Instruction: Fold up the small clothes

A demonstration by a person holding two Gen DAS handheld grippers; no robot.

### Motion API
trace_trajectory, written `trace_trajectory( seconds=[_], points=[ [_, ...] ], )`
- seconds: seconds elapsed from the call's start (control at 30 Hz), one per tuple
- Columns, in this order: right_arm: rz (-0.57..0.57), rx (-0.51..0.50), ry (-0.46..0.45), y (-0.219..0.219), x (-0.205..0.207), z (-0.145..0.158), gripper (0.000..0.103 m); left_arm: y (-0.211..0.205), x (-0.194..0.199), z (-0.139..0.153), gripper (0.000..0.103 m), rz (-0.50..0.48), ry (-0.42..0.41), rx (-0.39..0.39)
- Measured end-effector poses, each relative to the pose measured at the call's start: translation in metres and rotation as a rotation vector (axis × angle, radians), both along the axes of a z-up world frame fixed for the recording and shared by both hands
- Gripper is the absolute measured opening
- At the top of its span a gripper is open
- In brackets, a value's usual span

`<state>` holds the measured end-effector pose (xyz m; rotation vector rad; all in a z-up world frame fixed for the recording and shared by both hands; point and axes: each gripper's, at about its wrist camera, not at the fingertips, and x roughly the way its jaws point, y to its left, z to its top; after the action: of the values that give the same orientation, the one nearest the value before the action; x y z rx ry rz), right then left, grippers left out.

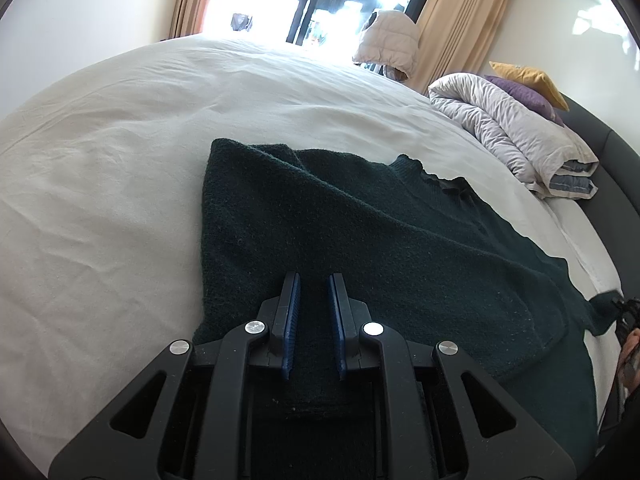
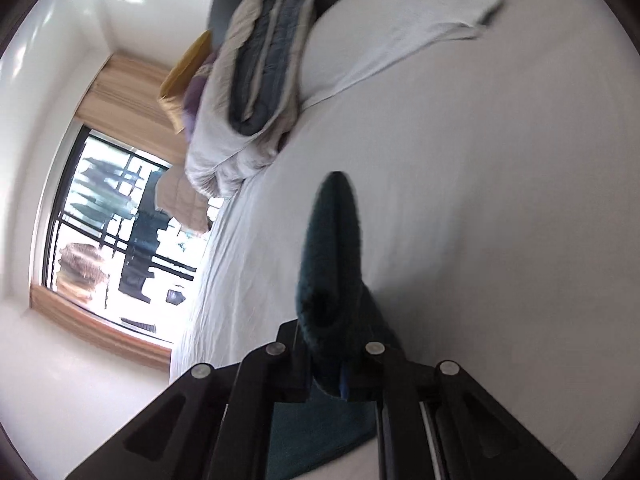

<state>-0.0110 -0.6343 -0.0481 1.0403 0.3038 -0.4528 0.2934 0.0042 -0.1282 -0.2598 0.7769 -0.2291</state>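
Observation:
A dark green knitted sweater (image 1: 360, 232) lies spread on the white bed sheet (image 1: 120, 160), its neckline toward the right. My left gripper (image 1: 316, 280) hovers over the sweater's near part with its blue-padded fingers apart and nothing between them. In the right wrist view my right gripper (image 2: 332, 336) is shut on a fold of the same sweater (image 2: 332, 240), which sticks up out of the jaws above the sheet (image 2: 480, 200). That view is tilted sideways and blurred. The right gripper shows at the far right edge of the left wrist view (image 1: 624, 312), holding the sweater's corner.
A folded grey duvet (image 1: 512, 136) with purple and yellow pillows (image 1: 532, 88) sits at the head of the bed against a dark headboard (image 1: 600, 148). A beige jacket (image 1: 388, 44) hangs by the bright window and curtains. A white cloth (image 2: 420, 20) lies on the sheet.

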Motion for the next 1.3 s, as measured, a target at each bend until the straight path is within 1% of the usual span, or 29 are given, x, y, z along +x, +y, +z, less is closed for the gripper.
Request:
trace_trajectory(
  seconds=[0.13,0.2,0.27,0.33,0.43,0.57,0.67,0.73,0.77,0.87,1.03,1.2,1.3],
  points=[
    [0.201,-0.198,0.017,0.095,0.061,0.057,0.012,0.003,0.001,0.000,0.015,0.001,-0.001,-0.018],
    [0.305,-0.274,0.034,0.150,0.089,0.072,0.012,0.005,0.000,0.000,0.015,0.002,-0.001,-0.036],
    [0.407,-0.368,0.068,0.211,0.115,0.080,0.012,0.008,0.000,-0.001,0.015,0.003,-0.001,-0.064],
    [0.508,-0.451,0.112,0.273,0.140,0.078,0.012,0.011,0.000,-0.002,0.015,0.003,-0.001,-0.093],
    [0.626,-0.549,0.165,0.357,0.169,0.064,0.012,0.016,0.000,-0.003,0.015,0.004,-0.001,-0.141],
    [0.737,-0.581,0.209,0.432,0.193,0.036,0.012,0.025,0.002,-0.006,0.015,0.004,0.000,-0.216],
    [0.768,-0.629,0.242,0.467,0.203,0.024,0.012,0.031,0.003,-0.008,0.015,0.006,-0.004,-0.265],
    [0.784,-0.644,0.257,0.483,0.210,0.017,0.012,0.037,0.004,-0.009,0.015,0.008,-0.009,-0.310],
    [0.791,-0.645,0.270,0.483,0.218,0.015,0.012,0.041,0.004,-0.010,0.015,0.010,-0.011,-0.339],
    [0.805,-0.654,0.305,0.503,0.226,0.004,0.013,0.048,0.004,-0.013,0.015,0.015,-0.017,-0.402],
    [0.817,-0.656,0.338,0.517,0.236,-0.010,0.015,0.057,0.008,-0.016,0.015,0.020,-0.029,-0.455],
    [0.829,-0.653,0.353,0.530,0.245,-0.022,0.017,0.071,0.009,-0.020,0.015,0.048,-0.050,-0.541],
    [0.831,-0.648,0.350,0.536,0.250,-0.025,0.020,0.070,0.008,-0.020,0.015,0.054,-0.053,-0.550]
  ],
)
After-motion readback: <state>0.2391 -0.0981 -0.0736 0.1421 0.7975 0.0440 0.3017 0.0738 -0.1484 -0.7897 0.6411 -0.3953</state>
